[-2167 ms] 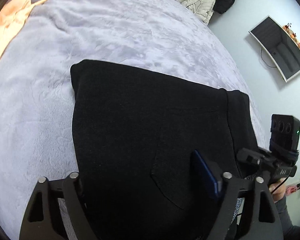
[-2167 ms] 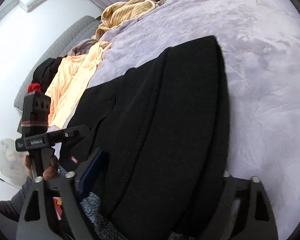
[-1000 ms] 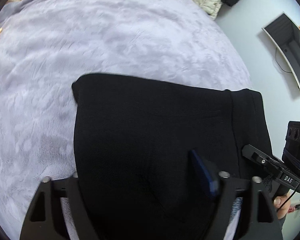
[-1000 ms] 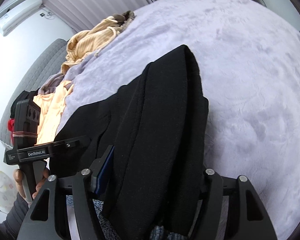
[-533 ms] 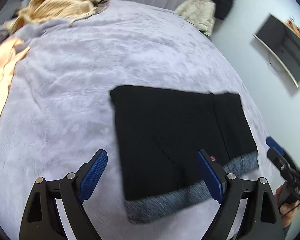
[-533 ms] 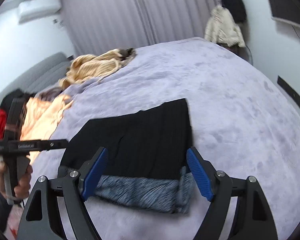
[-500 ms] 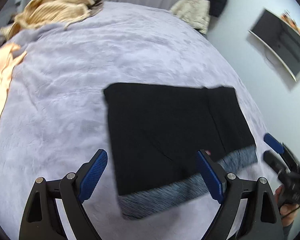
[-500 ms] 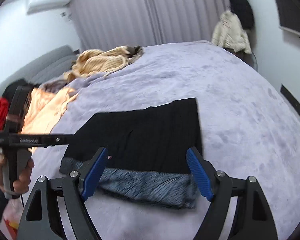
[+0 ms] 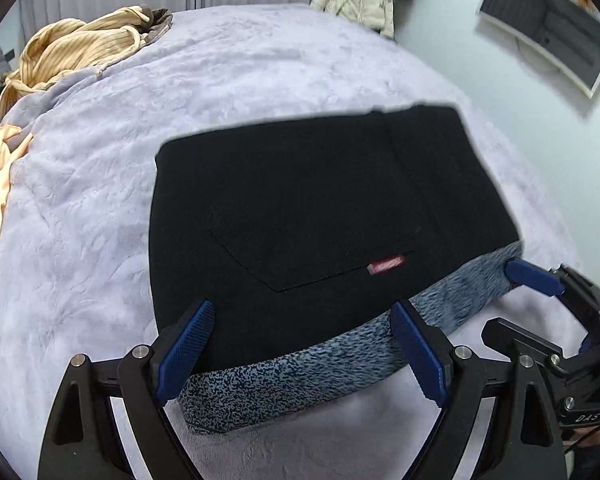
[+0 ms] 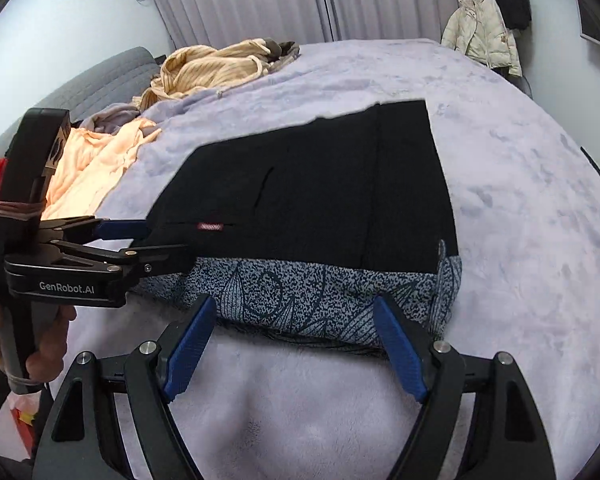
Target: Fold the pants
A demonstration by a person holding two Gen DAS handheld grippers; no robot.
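Pants (image 9: 320, 208), black, lie folded into a flat rectangle on the lavender bed (image 9: 260, 76), back pocket with a small red tag (image 9: 386, 264) facing up. A speckled blue-grey patterned layer (image 10: 320, 296) sticks out from under the near edge; cannot tell if it is the pants' lining or a separate garment. Left gripper (image 9: 300, 344) hovers over that near edge, jaws wide, nothing between them. Right gripper (image 10: 292, 344) sits just off the same edge, jaws wide and just been opening, nothing held. In the right view the left gripper comes in from the side, tips close to the pants' near left corner; contact not clear. A hand (image 10: 40, 356) grips its handle.

Judgement: fold looks about done, both grippers free of the cloth.

Risks:
- 1: a blue pad snags the protruding patterned layer and drags the stack open.
- 2: plush blanket is soft, so a nudge skews the top layer.
- 3: another fold traps the uneven layer and bulges.

Striped tan garment (image 9: 76, 48) and peach garment (image 10: 96, 160) lie well apart.
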